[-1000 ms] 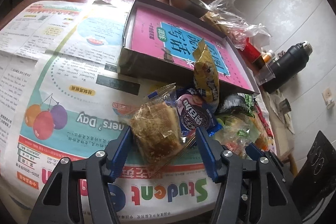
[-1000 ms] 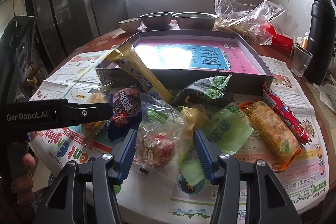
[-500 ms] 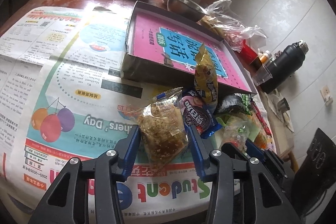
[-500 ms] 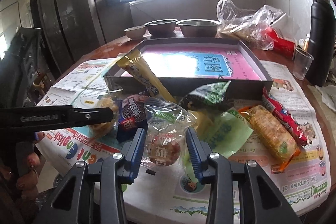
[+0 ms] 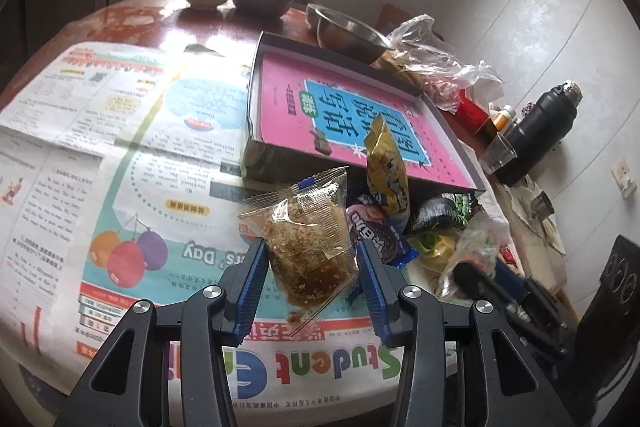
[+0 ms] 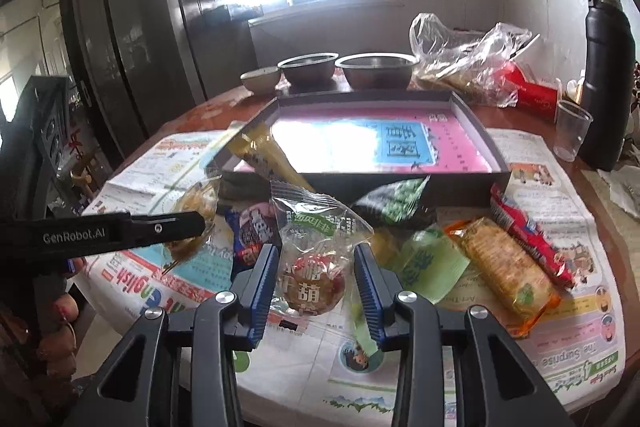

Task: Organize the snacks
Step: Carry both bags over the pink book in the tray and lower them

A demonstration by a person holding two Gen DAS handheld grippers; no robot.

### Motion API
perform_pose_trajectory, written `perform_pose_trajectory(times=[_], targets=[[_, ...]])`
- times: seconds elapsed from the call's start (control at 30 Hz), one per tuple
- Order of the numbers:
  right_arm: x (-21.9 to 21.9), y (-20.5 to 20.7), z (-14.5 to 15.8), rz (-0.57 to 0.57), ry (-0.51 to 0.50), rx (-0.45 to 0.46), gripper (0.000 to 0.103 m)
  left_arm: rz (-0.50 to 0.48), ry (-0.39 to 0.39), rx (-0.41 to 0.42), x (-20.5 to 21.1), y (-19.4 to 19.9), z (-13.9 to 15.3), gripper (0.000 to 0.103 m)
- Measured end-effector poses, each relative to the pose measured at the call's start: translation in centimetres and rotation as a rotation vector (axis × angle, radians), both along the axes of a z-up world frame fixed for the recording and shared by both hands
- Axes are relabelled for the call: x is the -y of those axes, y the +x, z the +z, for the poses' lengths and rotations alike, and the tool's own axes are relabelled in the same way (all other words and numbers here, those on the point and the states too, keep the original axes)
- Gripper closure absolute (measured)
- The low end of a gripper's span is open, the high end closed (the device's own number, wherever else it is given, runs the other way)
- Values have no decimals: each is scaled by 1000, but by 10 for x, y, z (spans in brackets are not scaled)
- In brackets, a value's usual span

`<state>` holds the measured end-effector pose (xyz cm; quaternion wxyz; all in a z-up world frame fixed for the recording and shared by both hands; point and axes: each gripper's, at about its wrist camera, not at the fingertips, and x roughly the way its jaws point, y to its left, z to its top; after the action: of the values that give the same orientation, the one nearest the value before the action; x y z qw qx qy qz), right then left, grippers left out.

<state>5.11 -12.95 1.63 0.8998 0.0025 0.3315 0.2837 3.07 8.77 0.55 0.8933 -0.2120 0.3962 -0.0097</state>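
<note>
Left gripper [image 5: 310,281] was pinching a clear packet of brown crumbly snack [image 5: 310,239], blue pads pressed on both its sides. The packet sat just in front of the shallow box [image 5: 256,151], tilted, its lower corner over the newspaper [image 5: 120,155]; whether it touched the paper, can't tell.

Right gripper [image 6: 314,281] was clamped on a clear packet with a round red-and-white snack [image 6: 314,283], pads tight against the wrapper, also in front of the box's near wall [image 6: 460,187].

Rest of the snack pile, relative to the box:
- yellow packet [image 5: 386,167] leaning on the near wall, top end over the rim
- dark blue cookie pack [image 5: 378,231] just in front of it, beside the left gripper's packet
- green pea bag [image 6: 394,203] touching the near wall
- pale green packet [image 6: 430,259], orange cracker pack [image 6: 506,267] and red stick pack [image 6: 528,231] further out on the newspaper

Box interior held only the pink-and-blue printed sheet [image 5: 360,111]. Behind the box: three bowls [image 6: 308,67], a plastic bag [image 6: 468,59]. Off to its right: black flask [image 6: 608,83], clear cup [image 6: 570,135].
</note>
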Motion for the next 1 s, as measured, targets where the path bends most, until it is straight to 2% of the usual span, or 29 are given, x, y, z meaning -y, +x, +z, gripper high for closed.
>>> perform_pose_trajectory(times=[0.4,1.0], targets=[[18,21,28,-60,51,58,63,11,54,40,-3,3,21,56],[44,55,43,-150,90,97,63,62,92,106,-23,26,44,56]])
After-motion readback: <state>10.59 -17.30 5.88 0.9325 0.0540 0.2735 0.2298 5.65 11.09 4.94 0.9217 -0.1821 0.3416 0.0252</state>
